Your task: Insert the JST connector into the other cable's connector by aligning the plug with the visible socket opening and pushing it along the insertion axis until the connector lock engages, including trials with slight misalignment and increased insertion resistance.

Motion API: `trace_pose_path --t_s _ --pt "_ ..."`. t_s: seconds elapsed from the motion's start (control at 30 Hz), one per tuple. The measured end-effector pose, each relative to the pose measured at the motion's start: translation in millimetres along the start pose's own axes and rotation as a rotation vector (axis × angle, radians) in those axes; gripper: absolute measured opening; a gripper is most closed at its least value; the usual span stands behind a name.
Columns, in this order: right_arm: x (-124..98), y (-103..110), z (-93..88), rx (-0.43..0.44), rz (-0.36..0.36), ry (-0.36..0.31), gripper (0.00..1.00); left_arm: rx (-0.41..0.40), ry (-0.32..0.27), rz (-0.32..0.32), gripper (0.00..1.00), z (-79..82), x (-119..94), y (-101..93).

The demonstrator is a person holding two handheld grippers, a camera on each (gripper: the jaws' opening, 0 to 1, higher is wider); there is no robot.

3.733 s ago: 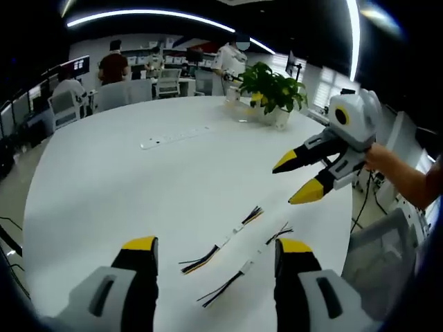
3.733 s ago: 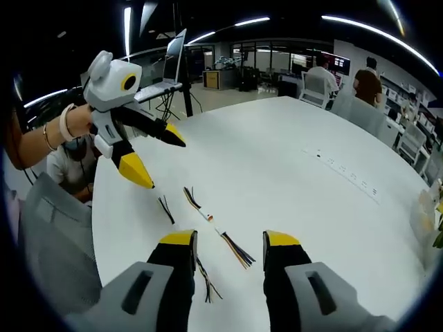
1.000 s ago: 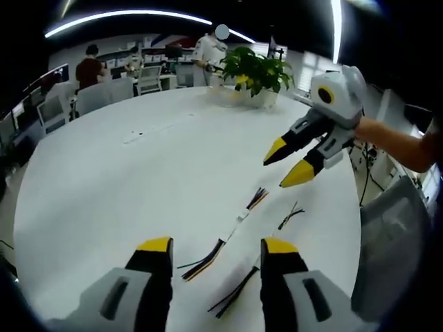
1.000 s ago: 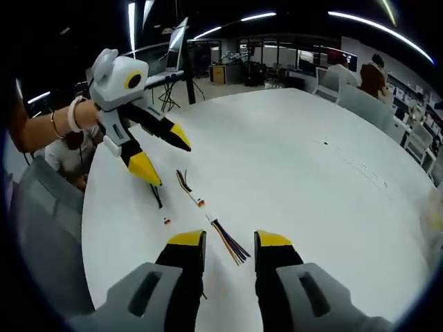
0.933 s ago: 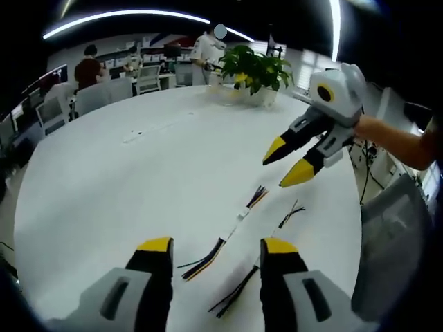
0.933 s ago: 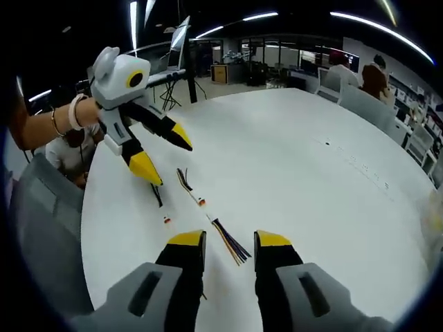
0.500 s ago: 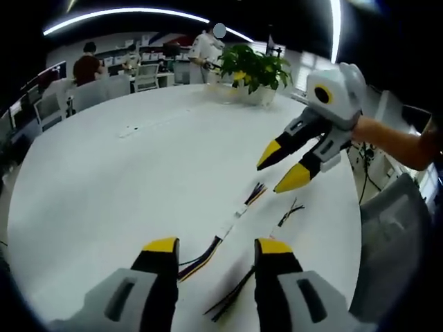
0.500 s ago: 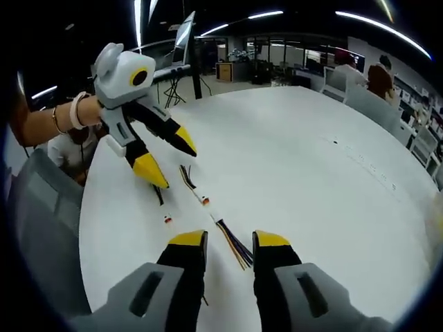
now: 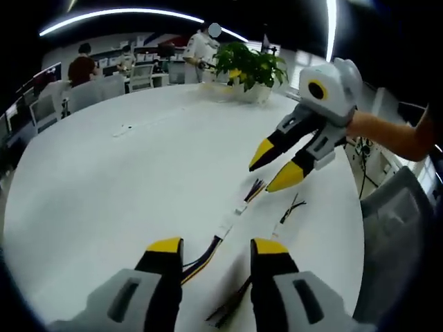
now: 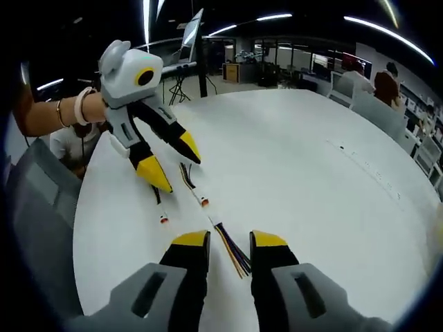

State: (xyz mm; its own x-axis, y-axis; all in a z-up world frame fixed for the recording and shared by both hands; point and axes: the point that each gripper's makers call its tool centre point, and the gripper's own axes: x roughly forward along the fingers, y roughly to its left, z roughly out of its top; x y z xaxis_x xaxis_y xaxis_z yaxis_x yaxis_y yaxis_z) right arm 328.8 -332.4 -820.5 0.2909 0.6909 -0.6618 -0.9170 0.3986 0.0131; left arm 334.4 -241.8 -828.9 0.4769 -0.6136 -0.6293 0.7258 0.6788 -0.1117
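Left gripper view: both yellow-tipped tongs (image 9: 216, 245) (image 10: 229, 238) parted, empty, over multicoloured wire leads (image 9: 234, 216) near round white table (image 9: 104, 180) edge.

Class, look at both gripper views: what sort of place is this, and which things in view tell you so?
Probably an open-plan office or lab: a large white table, office chairs with people at desks behind, strip lights overhead, and a potted plant.

Left gripper view: low over white table (image 9: 104, 180), faces plant (image 9: 249, 66) at far edge, cables (image 9: 232, 221) close ahead. Right gripper view: low, opposite end, faces left gripper (image 10: 173, 166) in upper left. Both share table, cables (image 10: 208, 207).
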Motion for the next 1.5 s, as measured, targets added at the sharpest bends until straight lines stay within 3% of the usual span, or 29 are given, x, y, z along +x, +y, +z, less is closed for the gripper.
trace_pose_path --t_s 0.37,0.47,0.97,1.5 --pt "10 4 0.4 -0.035 0.034 -0.014 0.18 0.054 -0.021 -0.030 0.26 2.3 8 -8.3" --pt "12 6 2.4 -0.037 0.052 -0.029 0.17 0.108 -0.013 -0.039 0.24 0.7 9 -10.1" --pt "19 13 -1.0 -0.093 0.102 -0.026 0.12 0.169 -0.031 -0.063 0.17 4.2 16 -28.4" --pt "27 13 -5.3 -0.103 0.114 -0.012 0.10 0.207 -0.014 -0.078 0.10 -1.8 19 -22.5"
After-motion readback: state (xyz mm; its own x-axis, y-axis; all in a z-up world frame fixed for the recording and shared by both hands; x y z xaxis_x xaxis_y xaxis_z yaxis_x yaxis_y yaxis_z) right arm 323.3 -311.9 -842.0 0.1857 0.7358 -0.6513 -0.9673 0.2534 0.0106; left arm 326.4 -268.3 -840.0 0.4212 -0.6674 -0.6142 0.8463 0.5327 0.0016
